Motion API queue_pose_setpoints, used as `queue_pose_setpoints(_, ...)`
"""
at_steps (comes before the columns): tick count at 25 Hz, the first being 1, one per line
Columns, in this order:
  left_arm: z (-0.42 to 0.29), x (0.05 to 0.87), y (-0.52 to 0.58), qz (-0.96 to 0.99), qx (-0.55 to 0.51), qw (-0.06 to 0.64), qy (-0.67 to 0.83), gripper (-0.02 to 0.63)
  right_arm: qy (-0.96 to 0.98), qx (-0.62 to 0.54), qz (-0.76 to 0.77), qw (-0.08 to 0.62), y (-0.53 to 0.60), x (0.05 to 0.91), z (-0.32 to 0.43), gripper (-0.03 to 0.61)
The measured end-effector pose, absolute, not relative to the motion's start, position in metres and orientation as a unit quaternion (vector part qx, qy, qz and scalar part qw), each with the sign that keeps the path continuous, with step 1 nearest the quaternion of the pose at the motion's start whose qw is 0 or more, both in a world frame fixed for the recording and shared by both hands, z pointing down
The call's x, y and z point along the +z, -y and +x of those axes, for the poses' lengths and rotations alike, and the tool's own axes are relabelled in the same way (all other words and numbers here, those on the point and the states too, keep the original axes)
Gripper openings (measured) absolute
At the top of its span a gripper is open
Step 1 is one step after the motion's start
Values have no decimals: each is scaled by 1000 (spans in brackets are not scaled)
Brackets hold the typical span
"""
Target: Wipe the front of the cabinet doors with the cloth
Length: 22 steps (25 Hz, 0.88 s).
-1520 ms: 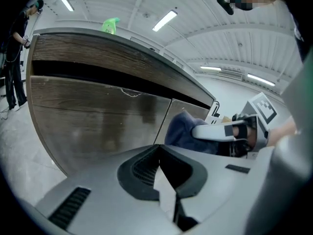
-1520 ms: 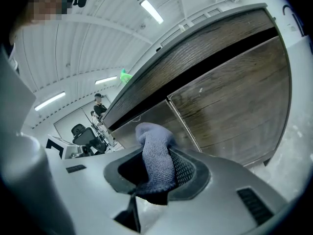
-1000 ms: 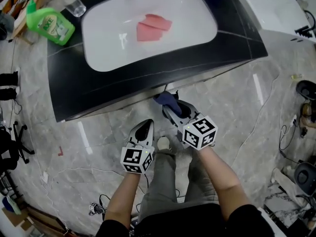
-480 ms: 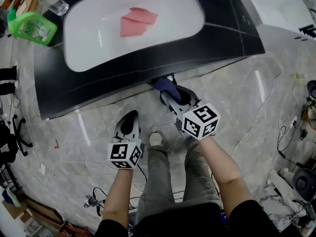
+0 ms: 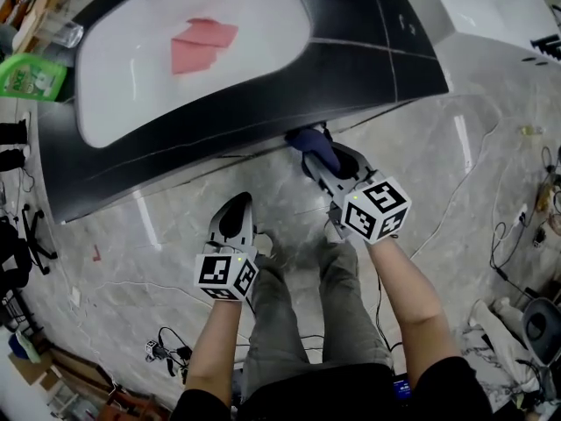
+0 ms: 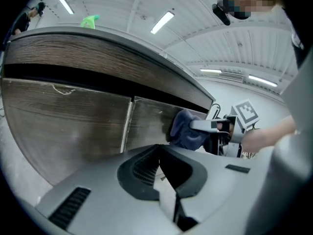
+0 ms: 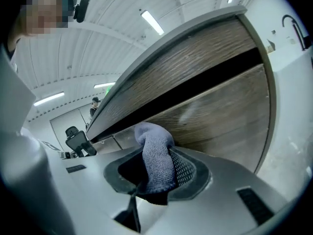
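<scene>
Far left: green bottle [image 5: 31, 75] and a clear glass [image 5: 68, 33] at the left end of the dark surface [image 5: 175, 152].
Basin: white basin [image 5: 263, 51] set in that surface, with a folded pink rag [image 5: 203, 44] lying inside it, well apart from both grippers.
Cabinet doors: two wood-grain cabinet doors [image 6: 73, 126] under the surface edge. I see a vertical seam between them and a dark gap above them.
Left gripper: left gripper [image 5: 241, 202] is held low over the floor [image 5: 456, 200], in front of the doors and apart from them. In its own view I read the jaws together with nothing between them [image 6: 157, 148].
Middle: the person's grey trousers [image 5: 289, 314] show between the two forearms.
Right gripper: right gripper [image 5: 317, 158] is up at the cabinet front, just under the surface edge. Jaws are clamped on the cloth [image 7: 156, 155].
Cloth: dark blue cloth [image 5: 311, 141] is bunched and sticks out past the jaw tips. The left gripper view shows it pressed to the right-hand door, just right of the seam [image 6: 186, 129]. In the right gripper view its top sits just below the dark gap [image 7: 155, 146].
</scene>
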<state>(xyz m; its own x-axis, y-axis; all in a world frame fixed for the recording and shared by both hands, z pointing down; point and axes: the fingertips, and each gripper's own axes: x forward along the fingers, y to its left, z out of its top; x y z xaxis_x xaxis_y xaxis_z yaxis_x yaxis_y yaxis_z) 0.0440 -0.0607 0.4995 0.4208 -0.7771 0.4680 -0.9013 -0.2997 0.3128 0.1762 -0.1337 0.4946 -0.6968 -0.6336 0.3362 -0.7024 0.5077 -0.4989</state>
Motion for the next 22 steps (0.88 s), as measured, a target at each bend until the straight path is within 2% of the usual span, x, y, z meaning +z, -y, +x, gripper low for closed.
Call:
queue_pose_setpoints(15, 144, 506, 89, 822, 112, 273, 487, -6, 821, 328, 467, 29, 162, 517, 311, 120)
queue_pose_setpoints(22, 158, 509, 89, 817, 99, 281, 494, -6, 822, 334, 459, 41, 147, 526, 325, 120)
